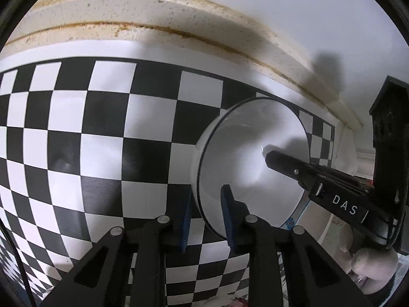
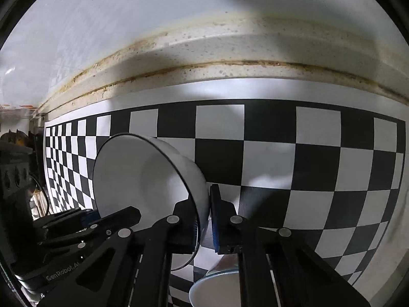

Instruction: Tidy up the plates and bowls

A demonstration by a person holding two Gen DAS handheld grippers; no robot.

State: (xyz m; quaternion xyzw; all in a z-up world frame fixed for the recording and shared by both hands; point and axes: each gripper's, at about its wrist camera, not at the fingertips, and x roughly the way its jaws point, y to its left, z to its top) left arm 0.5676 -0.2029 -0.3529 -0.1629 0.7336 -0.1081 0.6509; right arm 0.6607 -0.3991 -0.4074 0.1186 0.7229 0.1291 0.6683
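White bowl (image 1: 251, 153) with dark rim tilting over checkerboard mat (image 1: 89, 140), left gripper (image 1: 207, 217) clamping its rim, right gripper (image 2: 204, 220) clamping the opposite rim, second dish (image 2: 214, 289) lying below.

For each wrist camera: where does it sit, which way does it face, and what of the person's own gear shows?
Left wrist: on the left claw, facing down at the checkered mat; it pinches the white bowl at the rim; right claw and a gloved hand show at right.
Right wrist: on the right claw, facing down at the mat; it pinches the bowl's wall; left claw at lower left.
Shared: bowl, mat, speckled counter edge, both claws.
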